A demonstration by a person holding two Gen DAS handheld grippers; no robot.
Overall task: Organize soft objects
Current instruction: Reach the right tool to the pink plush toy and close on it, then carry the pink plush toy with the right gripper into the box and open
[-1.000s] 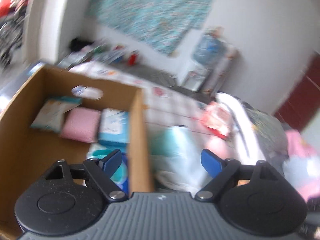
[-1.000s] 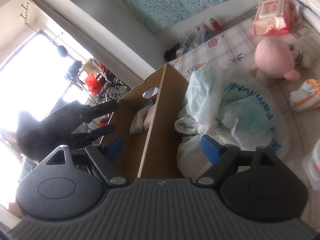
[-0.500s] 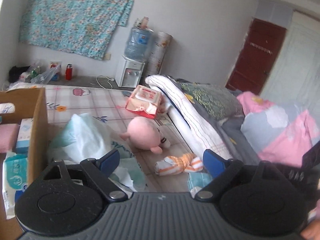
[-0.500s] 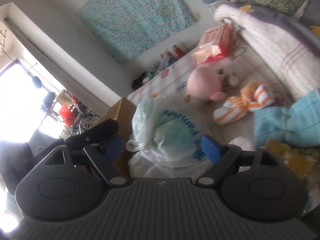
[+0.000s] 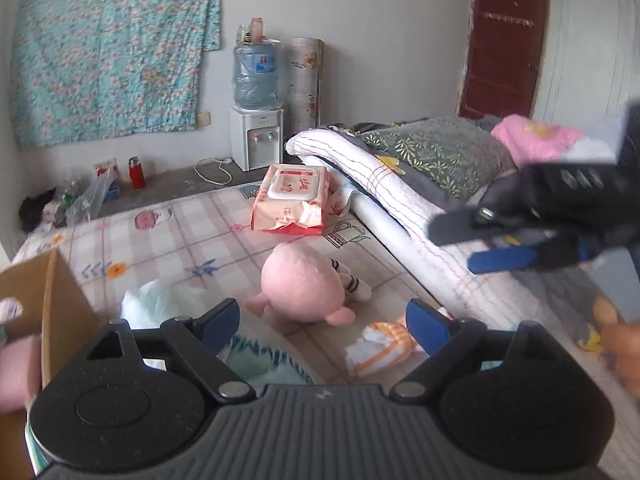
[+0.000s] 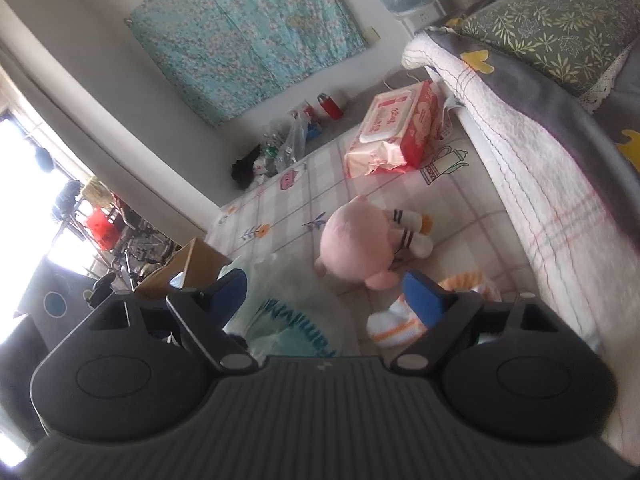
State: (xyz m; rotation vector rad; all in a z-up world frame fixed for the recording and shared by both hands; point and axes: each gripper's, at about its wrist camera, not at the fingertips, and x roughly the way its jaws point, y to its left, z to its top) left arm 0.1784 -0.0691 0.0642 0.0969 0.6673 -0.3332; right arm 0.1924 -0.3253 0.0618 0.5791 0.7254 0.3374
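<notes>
- The pink plush toy [image 5: 304,282], round and fuzzy, lies on the checked mat [image 5: 192,236] in our left wrist view, between our left gripper [image 5: 324,320]'s blue fingers, which stand spread with nothing pinched.
- Beside the plush, a rolled orange-and-white striped cloth [image 5: 380,350] is half hidden behind the gripper's right finger.
- A crinkly wipes pack [image 5: 292,200] sits further off, against the folded quilt [image 5: 384,200].
- The cardboard box [image 5: 52,300] is cut off at the left edge; we make out only a pink pad [image 5: 16,376] in it.
- A thin plastic bag [image 5: 168,304] slumps beside the box, its contents unclear.
- Our right gripper [image 5: 532,240] reaches in blurred from the right.
- In our right wrist view, the right gripper [image 6: 328,294] has its jaws wide apart and empty; the pink plush toy [image 6: 360,244] lies just beyond them, stripe-socked feet towards the quilt [image 6: 520,128].
- The translucent plastic bag [image 6: 288,300] bulges beside the left finger, printed letters partly covered.
- The striped cloth [image 6: 400,320] peeks out around the right finger.
- The cardboard box [image 6: 192,268] shows only a corner.
</notes>
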